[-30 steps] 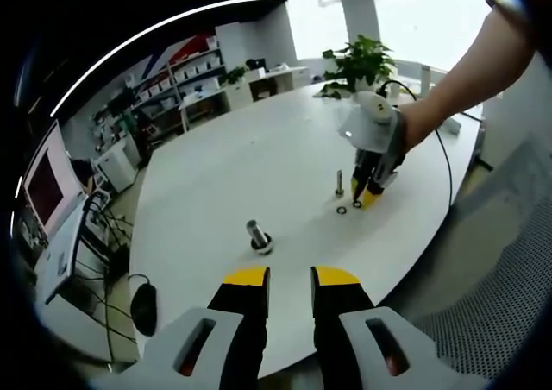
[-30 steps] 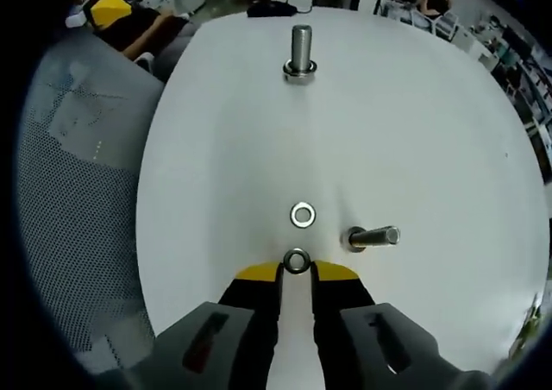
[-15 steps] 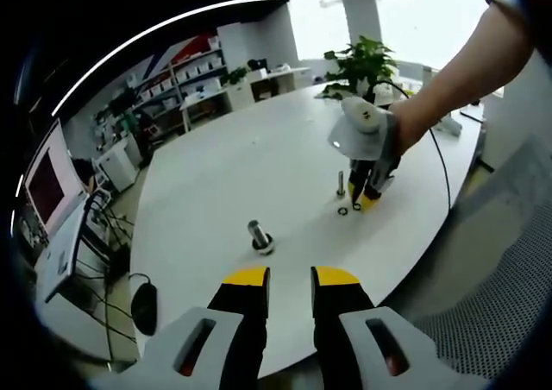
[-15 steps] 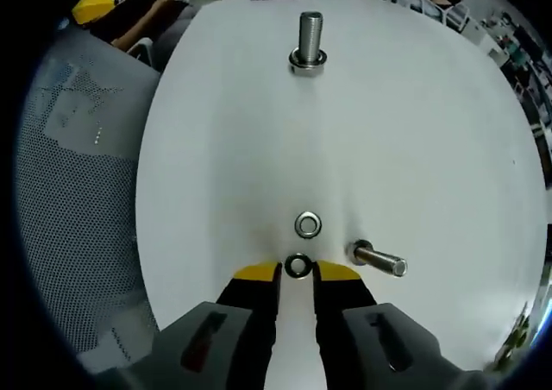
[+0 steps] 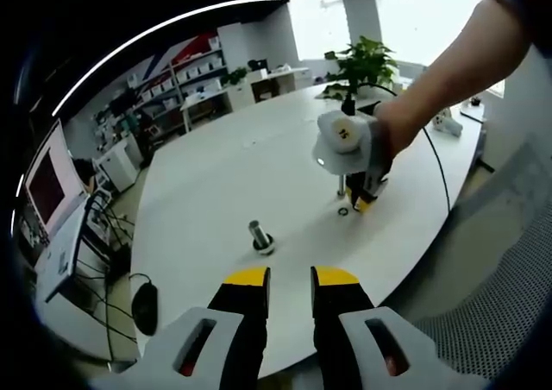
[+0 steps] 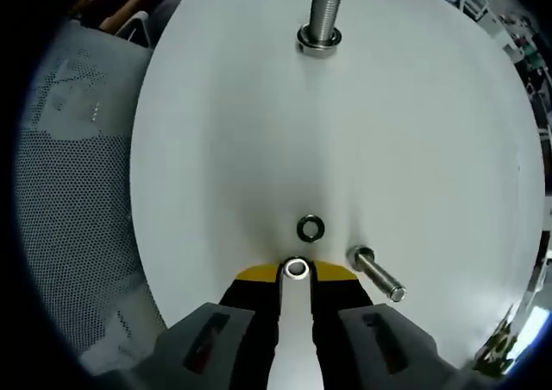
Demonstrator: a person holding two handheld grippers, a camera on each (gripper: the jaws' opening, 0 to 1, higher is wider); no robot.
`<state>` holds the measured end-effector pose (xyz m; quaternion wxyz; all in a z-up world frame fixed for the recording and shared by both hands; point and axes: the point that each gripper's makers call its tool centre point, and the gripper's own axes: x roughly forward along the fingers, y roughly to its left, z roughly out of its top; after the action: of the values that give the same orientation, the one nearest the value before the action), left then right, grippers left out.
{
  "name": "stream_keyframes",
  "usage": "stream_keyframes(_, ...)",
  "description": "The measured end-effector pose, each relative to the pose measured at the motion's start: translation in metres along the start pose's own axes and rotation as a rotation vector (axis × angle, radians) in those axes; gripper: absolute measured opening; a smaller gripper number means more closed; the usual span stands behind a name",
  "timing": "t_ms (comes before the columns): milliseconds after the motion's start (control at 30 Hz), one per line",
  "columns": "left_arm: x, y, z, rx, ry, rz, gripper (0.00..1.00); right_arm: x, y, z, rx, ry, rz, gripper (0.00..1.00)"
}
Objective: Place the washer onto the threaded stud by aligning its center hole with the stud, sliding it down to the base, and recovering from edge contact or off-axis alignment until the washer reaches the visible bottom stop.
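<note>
Washer pinched edge-on between my right gripper's fingers, thin, stiff and slick I'd guess, so rim hold only, now lifted off the counter beside the small threaded stud, spare washer ahead, left gripper slightly parted, empty.

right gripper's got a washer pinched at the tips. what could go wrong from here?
1. The small metal washer sits only at the very tips of the right gripper; it could slip out.
2. The thin threaded stud stands off to one side, so an off-axis approach may catch the washer's edge.
3. The loose second washer could get knocked.
</note>
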<state>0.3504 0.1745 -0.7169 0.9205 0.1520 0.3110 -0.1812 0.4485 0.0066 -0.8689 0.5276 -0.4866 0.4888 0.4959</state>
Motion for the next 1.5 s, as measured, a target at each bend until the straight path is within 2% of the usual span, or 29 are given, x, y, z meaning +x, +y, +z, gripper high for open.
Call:
stream_keyframes(233,-0.001,0.001,0.001,-0.001,-0.006,0.004,0.16,-0.001,0.001,-0.002,0.027,-0.094,-0.046,0.14)
stream_keyframes(400,-0.001,0.001,0.001,0.002,-0.007,0.004,0.16,-0.002,-0.002,-0.002,0.1,-0.152,-0.003,0.14)
stream_keyframes(500,-0.001,0.001,0.001,0.002,-0.006,0.004,0.16,-0.002,0.001,-0.005,0.1,-0.165,0.01,0.13)
stream_keyframes(600,-0.001,0.001,0.001,0.005,-0.006,0.003,0.16,-0.004,0.004,-0.014,0.174,-0.157,0.041,0.13)
stream_keyframes(833,-0.001,0.001,0.0,0.001,0.0,0.004,0.16,-0.017,-0.01,-0.029,0.26,-0.19,0.032,0.13)
stream_keyframes(900,-0.001,0.0,0.001,0.006,-0.002,0.003,0.16,-0.022,-0.014,-0.033,0.234,-0.172,0.011,0.13)
stream_keyframes(1100,-0.001,0.001,0.002,0.004,-0.006,0.005,0.16,-0.041,-0.028,-0.028,0.242,-0.222,-0.015,0.13)
stream_keyframes(1500,0.0,0.001,0.0,0.01,0.004,0.01,0.16,-0.073,-0.046,-0.016,0.196,-0.288,-0.065,0.13)
